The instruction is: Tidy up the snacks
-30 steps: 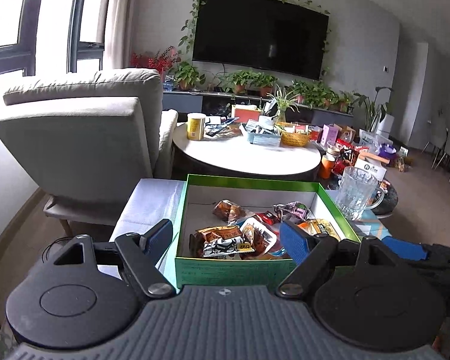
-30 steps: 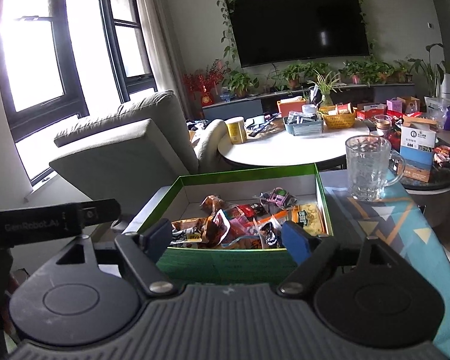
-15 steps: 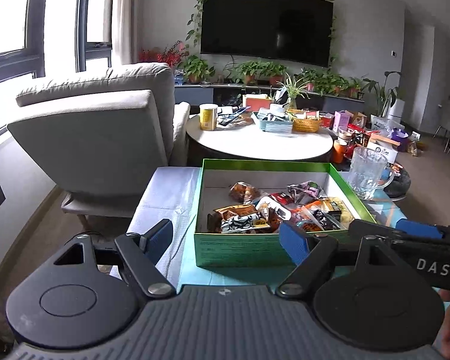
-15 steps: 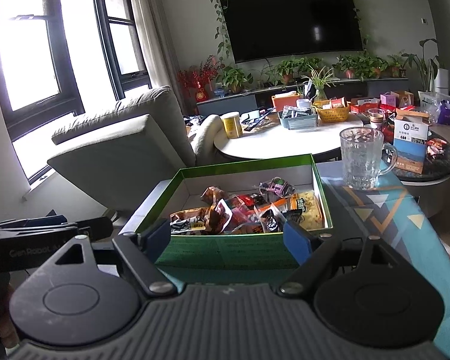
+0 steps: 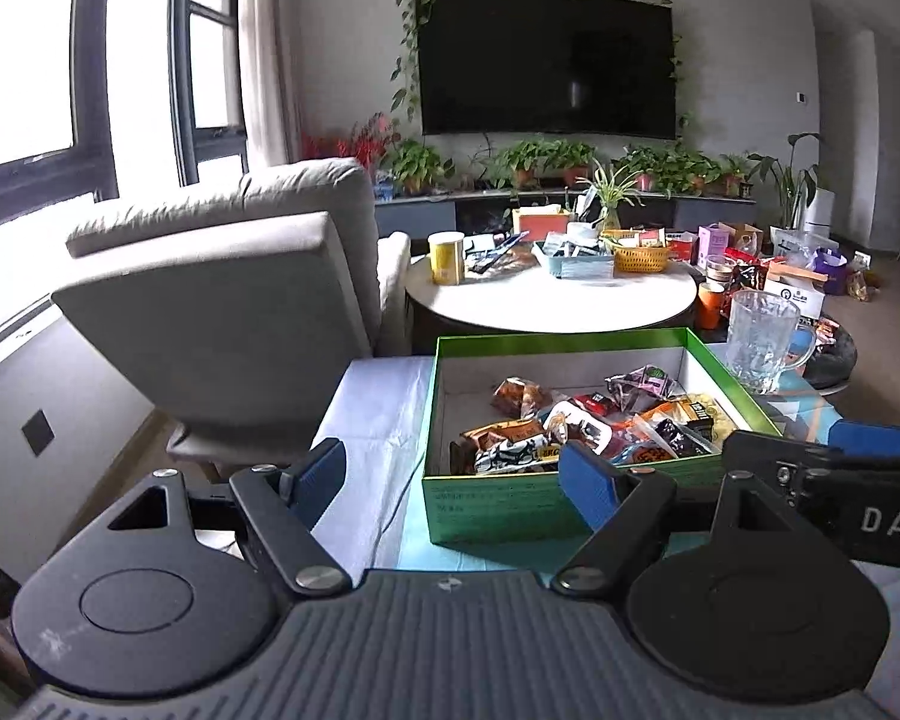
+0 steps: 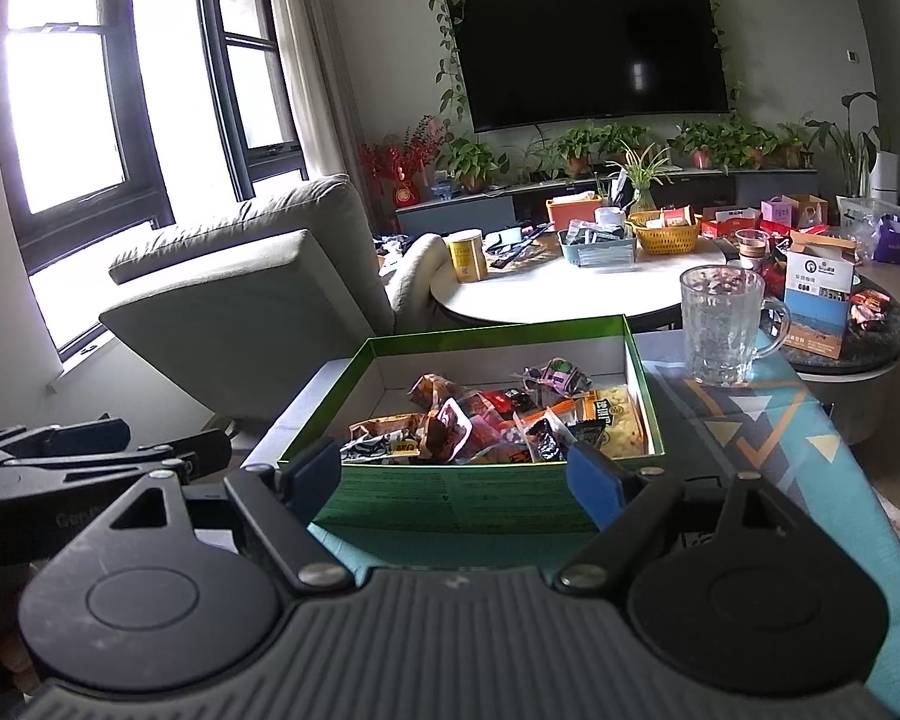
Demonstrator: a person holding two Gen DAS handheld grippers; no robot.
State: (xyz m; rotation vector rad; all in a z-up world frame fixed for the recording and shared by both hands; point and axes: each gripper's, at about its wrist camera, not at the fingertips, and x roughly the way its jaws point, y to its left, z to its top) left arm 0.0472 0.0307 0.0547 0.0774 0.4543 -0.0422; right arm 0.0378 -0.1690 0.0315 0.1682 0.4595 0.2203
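A green box (image 5: pixel 498 504) with a white inside holds a pile of several wrapped snacks (image 5: pixel 576 426); it also shows in the right wrist view (image 6: pixel 450 498), snacks (image 6: pixel 486 420) heaped toward its near side. My left gripper (image 5: pixel 453 477) is open and empty, held back from the box's near left corner. My right gripper (image 6: pixel 453 477) is open and empty, just short of the box's near wall. The right gripper's body shows at the right of the left wrist view (image 5: pixel 834 468); the left one shows at the left of the right wrist view (image 6: pixel 78 456).
The box stands on a table with a teal patterned cloth (image 6: pixel 768 420). A glass mug (image 6: pixel 723 324) stands right of the box. A grey armchair (image 5: pixel 240 300) is to the left. A cluttered round white table (image 5: pixel 558 294) lies beyond.
Both grippers have drawn back and risen from the box. In the left wrist view the box has slid to the right. Both stay open and empty.
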